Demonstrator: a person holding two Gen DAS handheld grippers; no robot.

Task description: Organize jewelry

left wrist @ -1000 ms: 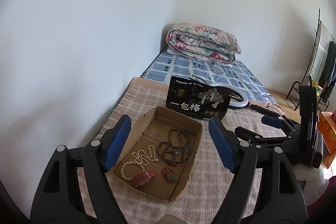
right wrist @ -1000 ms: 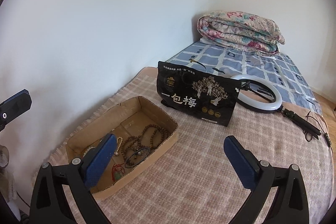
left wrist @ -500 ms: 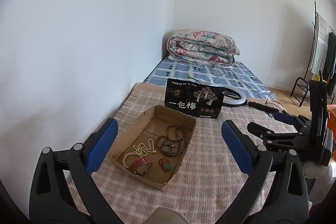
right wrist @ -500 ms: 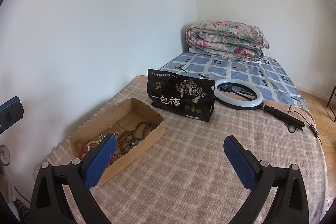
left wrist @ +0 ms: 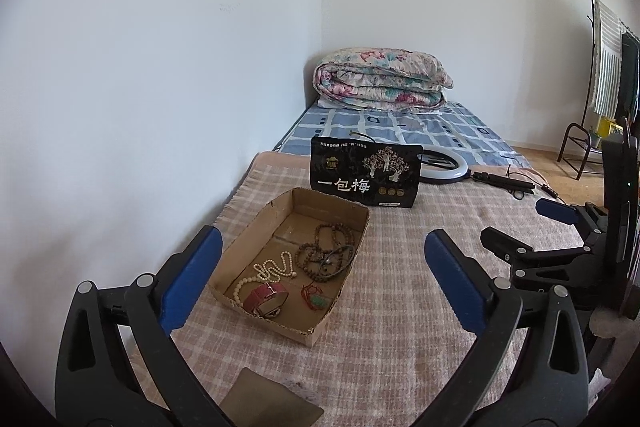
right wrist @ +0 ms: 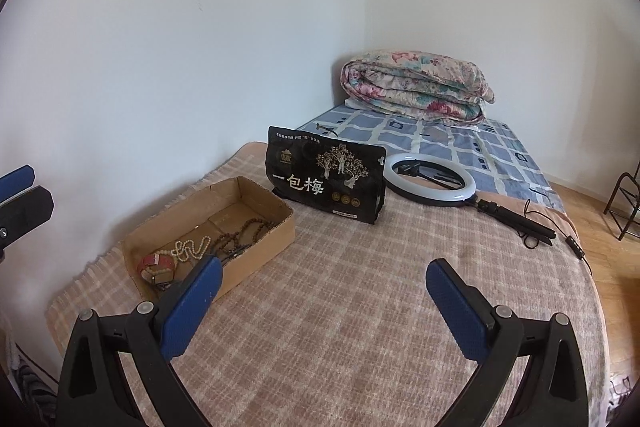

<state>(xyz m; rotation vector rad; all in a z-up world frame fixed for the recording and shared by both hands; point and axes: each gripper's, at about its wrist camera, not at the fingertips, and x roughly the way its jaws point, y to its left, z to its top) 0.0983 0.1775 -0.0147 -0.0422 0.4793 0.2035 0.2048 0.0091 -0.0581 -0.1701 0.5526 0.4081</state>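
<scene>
The left gripper (left wrist: 320, 279) hangs above the checked blanket (left wrist: 400, 307) with its jaws spread wide; they have just been opening, and nothing sits between the blue pads (left wrist: 454, 285), which touch nothing. Just ahead of it and a little toward its left finger lies the cardboard tray (left wrist: 362, 223), open at the top, its long side running away from the gripper. Inside, nearest the gripper, rest a red bracelet (left wrist: 266, 297) and a small green pendant on a red cord (left wrist: 318, 301); a string of pale beads (left wrist: 268, 269) lies just beyond the bracelet, and a tangle of dark wooden beads (left wrist: 324, 253) fills the middle of the tray, further from the gripper. Beyond the tray's far end a black bag (left wrist: 366, 177) stands upright, and a ring light (left wrist: 444, 169) lies behind it to the right. The right gripper (right wrist: 320, 305) is likewise wide open with nothing between its jaws, hovering over bare blanket; from it the tray (right wrist: 256, 247) lies ahead and off to the left, partly hidden by its left finger, with the bag (right wrist: 326, 181) straight ahead and the ring light (right wrist: 430, 183) ahead to the right. A folded quilt (left wrist: 380, 79) lies far beyond both grippers against the wall.
</scene>
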